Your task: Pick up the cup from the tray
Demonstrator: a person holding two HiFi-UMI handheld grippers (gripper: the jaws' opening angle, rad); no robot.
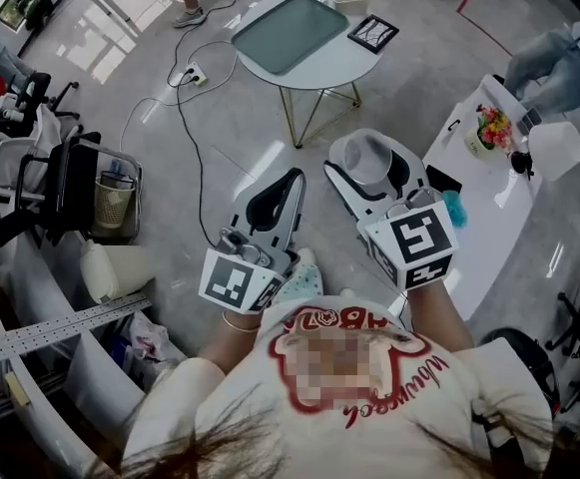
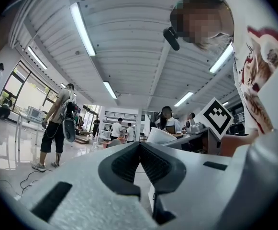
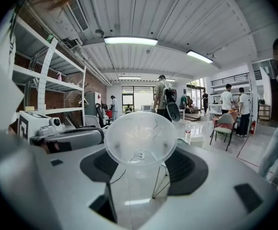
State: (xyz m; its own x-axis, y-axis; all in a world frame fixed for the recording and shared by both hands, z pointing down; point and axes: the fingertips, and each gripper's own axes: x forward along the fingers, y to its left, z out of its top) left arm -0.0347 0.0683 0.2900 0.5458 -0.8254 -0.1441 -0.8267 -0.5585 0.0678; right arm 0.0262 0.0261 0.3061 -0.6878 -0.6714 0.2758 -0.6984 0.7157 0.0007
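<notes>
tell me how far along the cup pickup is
Done: the cup is off the tray, which lies on the round table ahead. In hand: the right gripper is shut on the cup. The left gripper is shut, empty. Left: nothing of the pickup.

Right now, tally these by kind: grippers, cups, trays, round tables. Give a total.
grippers: 2, the left gripper and the right gripper
cup: 1, held in the right gripper
tray: 1
round table: 1
total: 5
</notes>
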